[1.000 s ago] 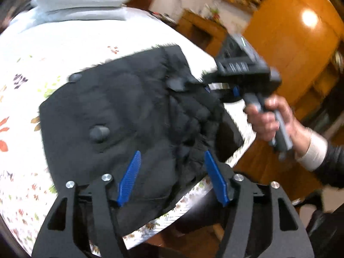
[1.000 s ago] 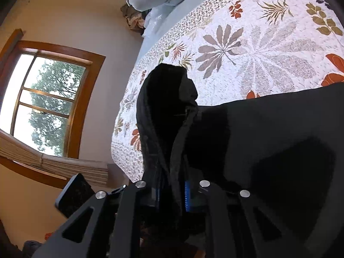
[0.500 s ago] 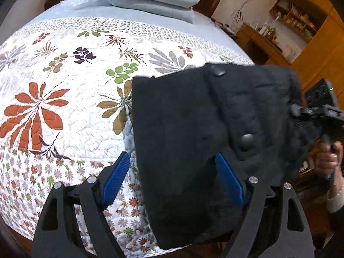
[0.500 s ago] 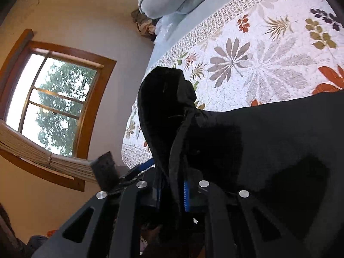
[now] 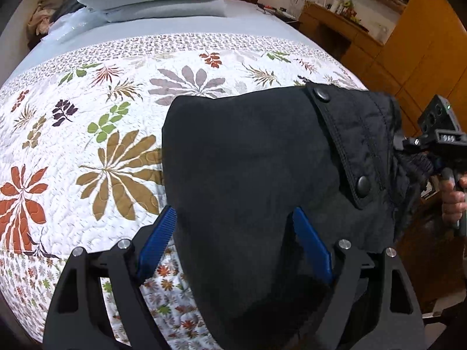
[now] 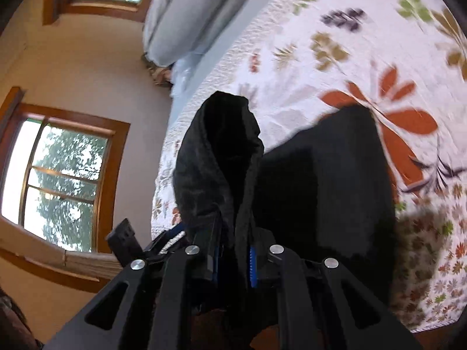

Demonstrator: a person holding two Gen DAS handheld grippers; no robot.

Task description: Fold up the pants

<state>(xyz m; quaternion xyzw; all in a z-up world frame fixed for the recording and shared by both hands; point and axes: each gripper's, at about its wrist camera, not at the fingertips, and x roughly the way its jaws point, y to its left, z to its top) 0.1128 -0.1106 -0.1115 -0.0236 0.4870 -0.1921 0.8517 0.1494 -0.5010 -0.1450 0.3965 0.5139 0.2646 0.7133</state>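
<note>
Pants (image 5: 256,157), black, fill lower right of frame over the floral quilt (image 5: 116,145); right gripper (image 6: 233,265) pinches a bunched edge, lifting it for folding; left gripper (image 5: 233,242) spread around cloth.

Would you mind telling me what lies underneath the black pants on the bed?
The black pants lie over the floral quilt, whose leaf pattern shows all around them. Whatever is directly beneath is covered. The right tongs pinch one bunched edge.

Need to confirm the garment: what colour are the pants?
Black pants, clearest in the left wrist view.
</note>
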